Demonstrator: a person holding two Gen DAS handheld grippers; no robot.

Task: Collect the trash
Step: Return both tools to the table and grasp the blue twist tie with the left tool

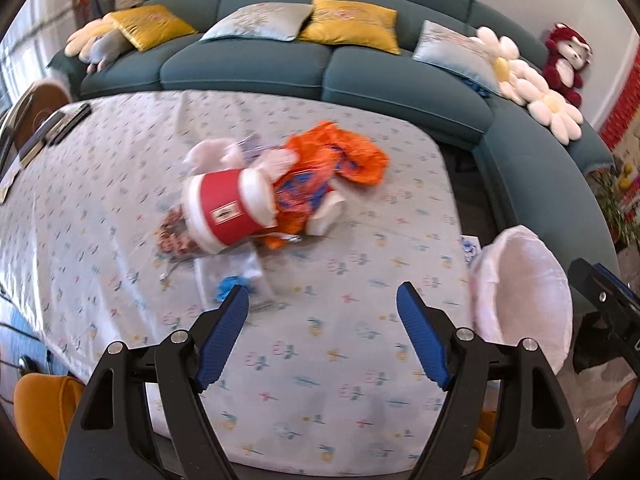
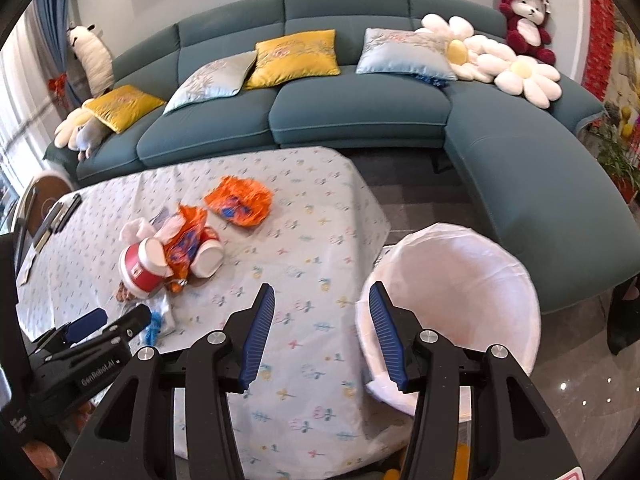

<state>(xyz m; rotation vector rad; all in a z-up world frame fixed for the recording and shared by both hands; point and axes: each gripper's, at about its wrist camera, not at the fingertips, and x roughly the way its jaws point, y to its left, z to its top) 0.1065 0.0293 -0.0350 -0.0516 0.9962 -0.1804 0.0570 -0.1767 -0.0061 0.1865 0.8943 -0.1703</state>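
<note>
Trash lies in a heap on the flower-patterned tablecloth (image 1: 340, 360): a red paper cup (image 1: 224, 208) on its side, crumpled orange wrappers (image 1: 340, 156), a white cup (image 1: 328, 212), white tissue (image 1: 212, 152) and a clear bag (image 1: 236, 276) with something blue in it. The right wrist view shows the same red cup (image 2: 140, 270) and orange wrapper (image 2: 240, 200). My left gripper (image 1: 322, 296) hangs open above bare cloth, just short of the clear bag. Over the table's right edge my right gripper (image 2: 321, 292) is open, holding nothing. A white-lined bin (image 2: 460, 292) stands beside the table.
A teal corner sofa (image 2: 360, 116) with yellow and pale blue cushions wraps the far and right sides. Dark remotes (image 1: 68, 124) lie at the table's far left. A yellow chair (image 1: 44, 412) sits at the near left. Grey tiled floor (image 2: 580, 400) lies to the right of the bin.
</note>
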